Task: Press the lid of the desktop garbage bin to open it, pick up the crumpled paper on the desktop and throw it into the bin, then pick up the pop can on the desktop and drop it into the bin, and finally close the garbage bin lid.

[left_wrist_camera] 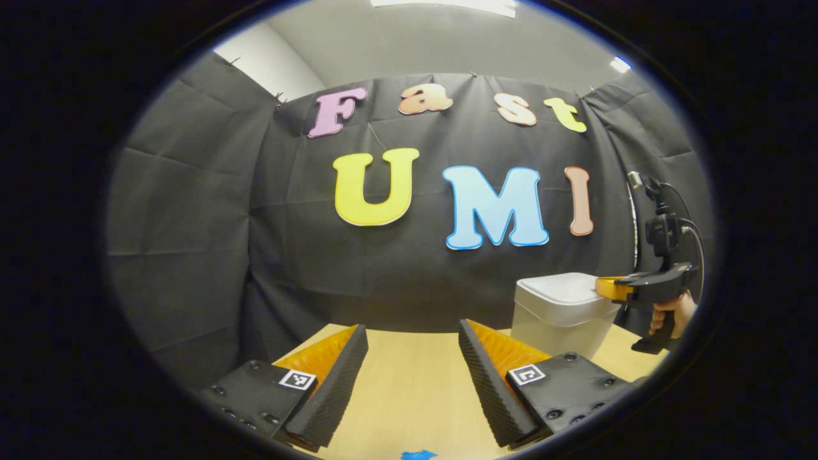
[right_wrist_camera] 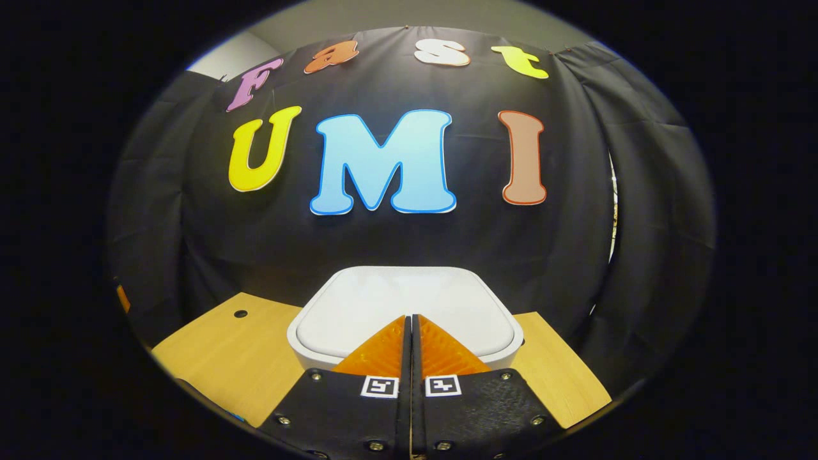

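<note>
From my left gripper, the bin stands on the table at two o'clock, my right gripper over its lid.

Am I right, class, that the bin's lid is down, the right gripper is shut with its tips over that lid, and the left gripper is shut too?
Not quite: the left gripper is open, its fingers spread wide apart above the table, as the left gripper view shows. The rest holds: the bin's lid is down and the right gripper is shut with its tips over that lid.
</note>
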`<state>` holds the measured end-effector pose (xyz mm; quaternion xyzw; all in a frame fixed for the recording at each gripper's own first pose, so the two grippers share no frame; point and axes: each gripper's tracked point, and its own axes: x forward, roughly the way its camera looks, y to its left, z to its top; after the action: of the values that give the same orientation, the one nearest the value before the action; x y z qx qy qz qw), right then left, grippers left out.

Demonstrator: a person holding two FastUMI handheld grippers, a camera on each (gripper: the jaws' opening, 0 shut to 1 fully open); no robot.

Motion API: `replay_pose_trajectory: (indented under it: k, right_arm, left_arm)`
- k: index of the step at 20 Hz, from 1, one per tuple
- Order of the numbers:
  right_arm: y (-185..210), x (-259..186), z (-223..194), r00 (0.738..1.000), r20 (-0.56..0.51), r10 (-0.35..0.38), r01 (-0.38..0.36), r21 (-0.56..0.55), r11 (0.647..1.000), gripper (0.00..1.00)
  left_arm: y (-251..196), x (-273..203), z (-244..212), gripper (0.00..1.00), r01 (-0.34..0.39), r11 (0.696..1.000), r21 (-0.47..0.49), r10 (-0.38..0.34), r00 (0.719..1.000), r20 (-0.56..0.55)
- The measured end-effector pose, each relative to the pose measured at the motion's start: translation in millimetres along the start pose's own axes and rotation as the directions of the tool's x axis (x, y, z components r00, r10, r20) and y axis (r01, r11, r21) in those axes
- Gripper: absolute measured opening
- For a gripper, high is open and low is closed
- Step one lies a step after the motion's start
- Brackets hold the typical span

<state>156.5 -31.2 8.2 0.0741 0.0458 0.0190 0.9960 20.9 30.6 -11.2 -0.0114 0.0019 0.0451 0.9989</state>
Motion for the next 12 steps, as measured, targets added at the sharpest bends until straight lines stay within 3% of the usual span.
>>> replay_pose_trajectory:
  k: [6,12]
  right_arm:
    - [1.0,1.3,10.9,1.0,0.003,-0.024,0.024,-0.026,0.999,0.01]
    - [11.7,0.2,32.7,0.999,0.042,0.01,-0.009,-0.037,0.999,0.0]
  left_arm:
    - [-1.1,-5.2,2.7,0.94,-0.011,1.0,-0.017,0.011,1.0,0.004]
    - [3.6,-34.3,1.6,0.94,-0.038,0.999,-0.01,0.038,0.999,0.015]
